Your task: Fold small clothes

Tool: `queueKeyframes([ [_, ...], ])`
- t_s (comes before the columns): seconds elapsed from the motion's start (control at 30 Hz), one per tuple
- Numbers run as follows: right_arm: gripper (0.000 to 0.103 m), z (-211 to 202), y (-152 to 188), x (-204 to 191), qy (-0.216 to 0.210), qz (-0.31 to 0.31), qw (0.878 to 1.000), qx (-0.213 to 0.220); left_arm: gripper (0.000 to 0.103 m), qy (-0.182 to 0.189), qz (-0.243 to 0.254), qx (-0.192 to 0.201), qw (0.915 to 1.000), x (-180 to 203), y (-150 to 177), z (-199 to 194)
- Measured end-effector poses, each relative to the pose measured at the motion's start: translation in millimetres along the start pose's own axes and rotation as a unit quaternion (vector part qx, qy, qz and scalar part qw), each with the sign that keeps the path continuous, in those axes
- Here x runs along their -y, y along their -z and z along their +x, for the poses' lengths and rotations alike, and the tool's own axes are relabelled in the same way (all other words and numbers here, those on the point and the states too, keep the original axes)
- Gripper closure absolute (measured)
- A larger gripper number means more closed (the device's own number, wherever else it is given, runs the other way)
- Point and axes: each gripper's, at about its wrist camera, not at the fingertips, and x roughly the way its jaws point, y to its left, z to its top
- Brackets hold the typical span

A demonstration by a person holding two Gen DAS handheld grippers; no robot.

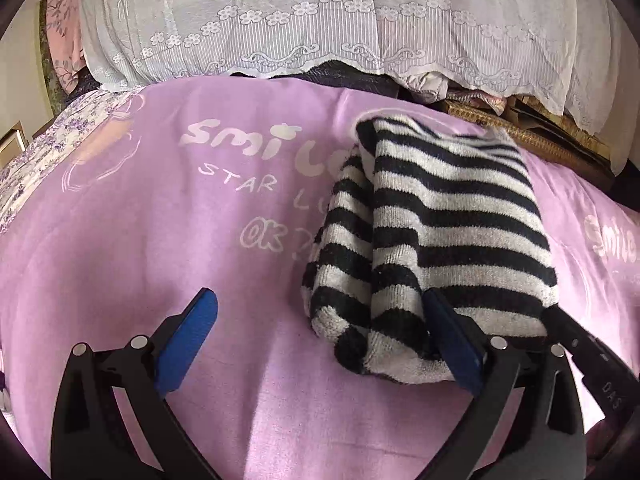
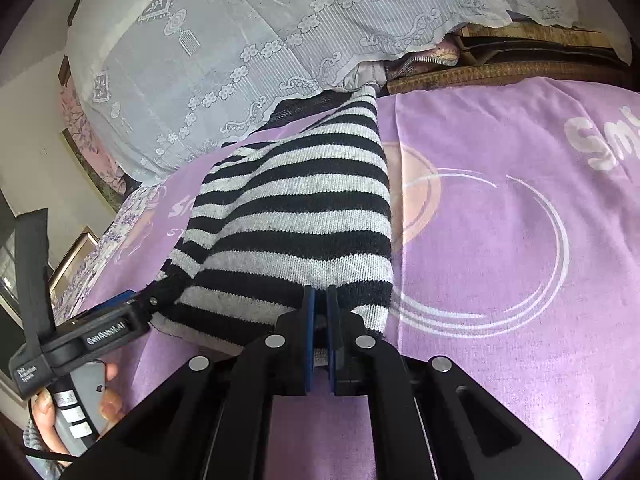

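A black-and-white striped knit garment (image 1: 436, 232) lies folded on a purple printed blanket (image 1: 140, 220). My left gripper (image 1: 320, 312) is open, its left blue finger over bare blanket and its right blue finger against the garment's near edge. In the right wrist view my right gripper (image 2: 321, 300) is shut on the near edge of the striped garment (image 2: 296, 220). The left gripper also shows in the right wrist view (image 2: 120, 312), at the garment's left corner, held by a hand.
A white lace cover (image 1: 320, 20) drapes over a pile behind the blanket. A woven mat (image 1: 540, 136) lies at the back right. A floral sheet (image 1: 48, 148) shows at the left edge.
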Motion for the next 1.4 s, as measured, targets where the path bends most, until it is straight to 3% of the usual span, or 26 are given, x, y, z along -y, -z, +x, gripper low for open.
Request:
queueKeyframes([
  [0.1,0.098,0,1,2,-0.008,0.009,1.000,-0.001,0.004,-0.018,0.011,0.018,0.9996,10,-27,-7],
  [0.27,0.097,0,1,-1,-0.011,0.010,1.000,-0.001,0.004,-0.016,0.038,0.000,0.9992,32,-75,11],
  [0.4,0.096,0,2,-1,-0.017,0.018,1.000,-0.001,0.004,0.033,0.028,-0.039,0.9983,45,-95,42],
  [0.53,0.096,-2,0,-1,-0.023,0.023,0.999,0.005,0.004,0.043,0.036,-0.055,0.9969,54,-102,70],
  [0.63,0.092,-15,0,-13,-0.011,0.004,0.999,0.038,0.004,0.080,0.019,-0.081,0.9933,53,-105,90],
  [0.8,0.078,-30,1,-56,-0.027,-0.078,0.994,0.076,0.032,0.111,0.037,-0.078,0.9900,56,-112,89],
  [0.87,0.070,-29,3,-70,-0.038,-0.098,0.992,0.070,0.043,0.103,0.068,-0.066,0.9902,61,-112,82],
  [1.0,0.060,-18,7,-98,-0.055,-0.126,0.989,0.045,0.081,0.095,0.084,-0.050,0.9907,52,-122,71],
  [1.07,0.046,-11,10,-116,-0.060,-0.148,0.987,0.033,0.085,0.097,0.075,-0.048,0.9913,42,-127,69],
  [1.2,0.038,5,21,-163,-0.045,-0.231,0.972,0.020,0.084,0.103,0.098,-0.063,0.9879,38,-126,71],
  [1.23,0.037,11,24,-171,-0.038,-0.249,0.968,0.013,0.078,0.101,0.108,-0.065,0.9869,40,-124,72],
  [1.3,0.036,23,25,-177,-0.026,-0.263,0.964,0.007,0.027,0.087,0.120,-0.063,0.9870,43,-121,72],
  [1.33,0.036,28,24,-177,-0.020,-0.261,0.965,0.003,0.020,0.081,0.122,-0.057,0.9876,42,-121,71],
  [1.4,0.036,36,19,-174,-0.014,-0.250,0.968,-0.003,0.018,0.079,0.131,-0.056,0.9866,44,-121,74],
])
